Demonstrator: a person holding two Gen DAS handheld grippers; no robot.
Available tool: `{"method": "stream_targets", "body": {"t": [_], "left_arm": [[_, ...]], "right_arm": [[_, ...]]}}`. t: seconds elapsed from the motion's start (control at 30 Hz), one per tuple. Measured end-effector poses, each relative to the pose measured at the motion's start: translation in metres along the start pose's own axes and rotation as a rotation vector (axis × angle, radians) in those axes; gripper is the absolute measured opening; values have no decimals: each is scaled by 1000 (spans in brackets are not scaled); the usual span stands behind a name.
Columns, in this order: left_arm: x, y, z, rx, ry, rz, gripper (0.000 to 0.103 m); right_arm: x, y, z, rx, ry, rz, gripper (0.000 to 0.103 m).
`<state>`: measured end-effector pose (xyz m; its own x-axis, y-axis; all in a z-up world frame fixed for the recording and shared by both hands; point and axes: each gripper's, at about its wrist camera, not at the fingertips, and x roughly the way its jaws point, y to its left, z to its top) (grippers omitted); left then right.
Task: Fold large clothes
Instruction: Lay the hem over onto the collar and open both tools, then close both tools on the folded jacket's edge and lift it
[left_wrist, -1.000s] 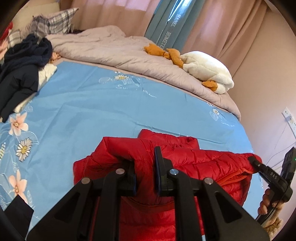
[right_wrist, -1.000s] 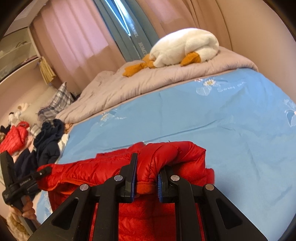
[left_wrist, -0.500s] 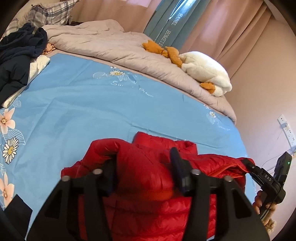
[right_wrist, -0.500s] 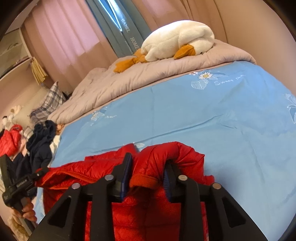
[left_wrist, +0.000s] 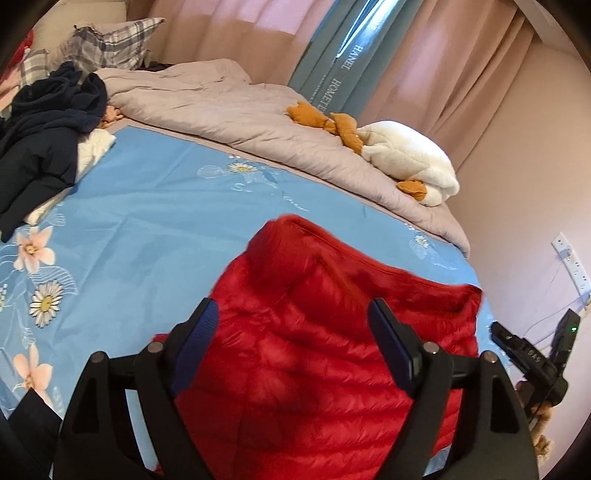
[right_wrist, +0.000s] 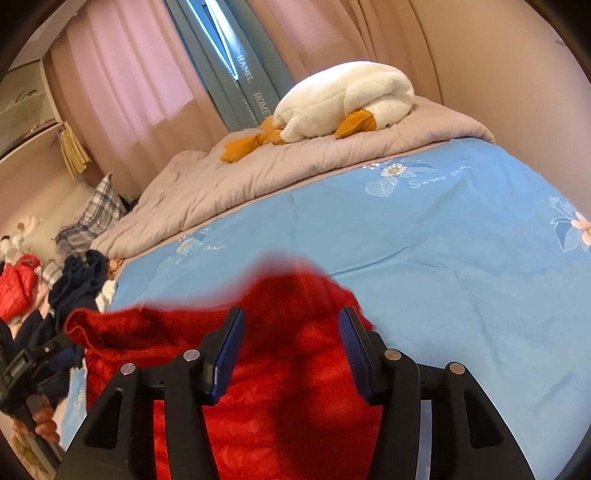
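Note:
A red puffer jacket (left_wrist: 325, 343) lies on the blue flowered bed sheet (left_wrist: 147, 221). It also shows in the right wrist view (right_wrist: 280, 369), blurred at its far edge. My left gripper (left_wrist: 293, 332) is open just above the jacket, with nothing between its fingers. My right gripper (right_wrist: 291, 332) is open over the jacket's other side, also empty. The right gripper shows at the right edge of the left wrist view (left_wrist: 532, 354). The left gripper shows at the left edge of the right wrist view (right_wrist: 33, 365).
A grey quilt (left_wrist: 240, 122) with a white plush duck (left_wrist: 406, 162) lies at the far side of the bed. Dark blue clothes (left_wrist: 40, 140) are piled at the left with plaid pillows (left_wrist: 107, 48). Another red garment (right_wrist: 18, 284) lies far left. A wall stands right.
Both grippers were shut on folds of the red jacket; they have opened and let go. The jacket has dropped onto the sheet and spread flatter.

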<state>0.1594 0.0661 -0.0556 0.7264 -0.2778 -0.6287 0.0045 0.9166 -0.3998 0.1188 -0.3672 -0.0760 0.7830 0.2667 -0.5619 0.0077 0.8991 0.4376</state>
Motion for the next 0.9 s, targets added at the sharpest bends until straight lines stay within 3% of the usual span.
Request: {"method": "stream_targets", "body": {"t": [0.2, 0.37, 0.6, 0.9], "left_arm": [[-6, 14, -10, 6, 9, 62, 83], [-3, 25, -26, 9, 49, 112, 83], [1, 40, -52, -6, 107, 146, 82], [8, 46, -75, -46, 164, 154, 81]], "right_arm": [[-8, -9, -2, 11, 4, -22, 53], [-6, -14, -16, 1, 53, -34, 59], [4, -20, -41, 5, 147, -44, 59], [4, -18, -60, 9, 188, -38, 59]]}}
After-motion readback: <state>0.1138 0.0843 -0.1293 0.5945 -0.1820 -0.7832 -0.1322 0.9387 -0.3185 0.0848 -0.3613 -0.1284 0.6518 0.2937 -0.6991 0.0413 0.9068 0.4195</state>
